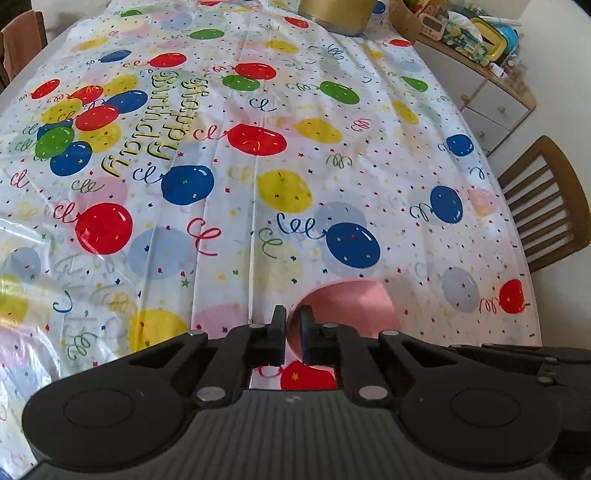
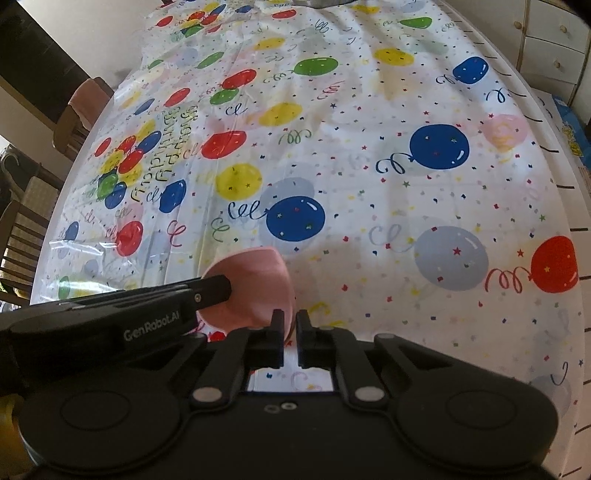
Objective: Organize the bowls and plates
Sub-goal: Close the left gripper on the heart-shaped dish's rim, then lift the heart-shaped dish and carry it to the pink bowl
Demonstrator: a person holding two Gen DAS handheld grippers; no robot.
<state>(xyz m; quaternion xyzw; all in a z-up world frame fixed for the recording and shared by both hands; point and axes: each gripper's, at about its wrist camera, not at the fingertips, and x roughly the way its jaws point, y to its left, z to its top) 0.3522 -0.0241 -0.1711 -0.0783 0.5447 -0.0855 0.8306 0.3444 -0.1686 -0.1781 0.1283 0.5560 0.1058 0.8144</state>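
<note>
A pink bowl (image 1: 351, 306) is held up over the balloon-print tablecloth (image 1: 258, 184). My left gripper (image 1: 293, 325) is shut on its left rim. In the right wrist view the same pink bowl (image 2: 255, 288) sits just ahead, and my right gripper (image 2: 290, 328) is shut on its right rim. The left gripper's finger (image 2: 210, 291) reaches in from the left and clamps the bowl's other side. The bowl looks tilted, its opening facing away from the right camera.
A gold metal pot (image 1: 336, 14) stands at the far end of the table. A cabinet (image 1: 480, 92) with clutter on top is at the far right. Wooden chairs stand at the right (image 1: 546, 199) and the left (image 2: 22, 229).
</note>
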